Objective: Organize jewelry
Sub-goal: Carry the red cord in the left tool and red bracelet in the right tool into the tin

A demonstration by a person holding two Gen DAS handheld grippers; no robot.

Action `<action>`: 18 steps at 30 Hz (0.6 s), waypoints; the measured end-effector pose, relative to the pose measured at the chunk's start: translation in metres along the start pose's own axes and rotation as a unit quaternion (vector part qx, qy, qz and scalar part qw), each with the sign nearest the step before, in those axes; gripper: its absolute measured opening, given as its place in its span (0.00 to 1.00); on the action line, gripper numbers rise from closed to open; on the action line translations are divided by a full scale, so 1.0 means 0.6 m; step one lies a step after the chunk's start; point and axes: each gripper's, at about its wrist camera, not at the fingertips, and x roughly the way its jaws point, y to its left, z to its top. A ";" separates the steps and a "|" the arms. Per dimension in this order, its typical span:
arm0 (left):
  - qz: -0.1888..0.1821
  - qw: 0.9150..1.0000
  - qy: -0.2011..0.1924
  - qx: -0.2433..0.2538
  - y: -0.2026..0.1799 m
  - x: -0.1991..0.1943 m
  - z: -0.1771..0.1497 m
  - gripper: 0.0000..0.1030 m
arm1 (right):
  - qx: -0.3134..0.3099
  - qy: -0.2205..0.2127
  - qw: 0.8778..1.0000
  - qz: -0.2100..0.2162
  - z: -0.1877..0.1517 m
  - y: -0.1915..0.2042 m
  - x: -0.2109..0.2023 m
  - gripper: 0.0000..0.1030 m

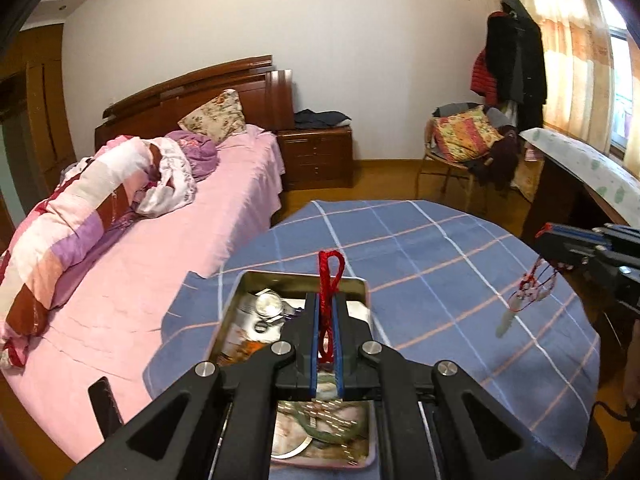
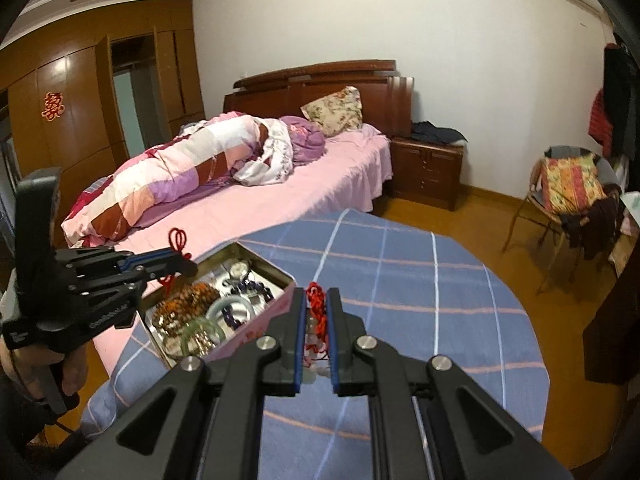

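left gripper [image 1: 329, 312]: clamped on one end of red cord [image 1: 329, 280], above tin [image 1: 362, 286] on tabletop [image 1: 460, 264] | right gripper [image 2: 316, 320]: clamped on other end near pale pendant [image 1: 507, 320] | handling: light, limp cord; pendant likely fragile, so grip the cord

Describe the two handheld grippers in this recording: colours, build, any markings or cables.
Both are matte black plastic linkage frames with silver round pivot bolts and blue pads lining the inner finger faces. The left gripper has a pistol-style black handle, faint white lettering on its side and a thin black cable below. The right gripper matches it.
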 end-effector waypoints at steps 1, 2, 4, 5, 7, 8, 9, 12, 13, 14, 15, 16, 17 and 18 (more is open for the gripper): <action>0.003 1.000 0.001 -0.001 0.006 0.004 0.002 0.04 | -0.002 -0.001 1.000 0.003 0.004 0.004 0.003 0.12; 0.007 1.000 0.003 -0.001 0.012 0.009 0.004 0.04 | -0.005 -0.001 1.000 0.005 0.008 0.007 0.005 0.12; 0.012 1.000 0.006 -0.002 0.021 0.020 0.006 0.04 | -0.013 -0.001 1.000 0.009 0.018 0.018 0.015 0.12; 0.014 1.000 0.008 -0.002 0.024 0.023 0.008 0.04 | -0.015 0.000 1.000 0.012 0.023 0.022 0.020 0.12; 0.018 1.000 0.012 -0.003 0.032 0.032 0.010 0.04 | -0.020 0.003 1.000 0.015 0.031 0.028 0.030 0.12; 0.019 1.000 0.015 -0.005 0.037 0.038 0.010 0.04 | -0.023 0.003 1.000 0.016 0.034 0.032 0.035 0.12; 0.021 1.000 0.017 -0.006 0.040 0.042 0.011 0.04 | -0.026 0.004 1.000 0.017 0.038 0.036 0.040 0.12; 0.026 0.999 0.023 -0.011 0.051 0.055 0.008 0.04 | -0.031 0.007 0.999 0.020 0.049 0.046 0.057 0.12; 0.028 0.999 0.025 -0.011 0.054 0.058 0.008 0.04 | -0.033 0.008 0.999 0.020 0.052 0.049 0.061 0.12; 0.031 0.999 0.027 -0.012 0.058 0.063 0.008 0.04 | -0.036 0.010 0.999 0.022 0.055 0.053 0.069 0.12; 0.032 0.999 0.029 -0.012 0.061 0.068 0.008 0.04 | -0.039 0.012 0.999 0.023 0.057 0.058 0.076 0.12; 0.034 0.999 0.031 -0.011 0.062 0.071 0.009 0.04 | -0.042 0.014 0.999 0.022 0.059 0.062 0.081 0.12; 0.036 0.999 0.033 -0.012 0.065 0.075 0.009 0.04 | -0.046 0.016 0.999 0.022 0.060 0.066 0.089 0.12; 0.038 0.999 0.035 -0.012 0.068 0.079 0.010 0.04 | -0.046 0.019 0.998 0.022 0.061 0.069 0.096 0.12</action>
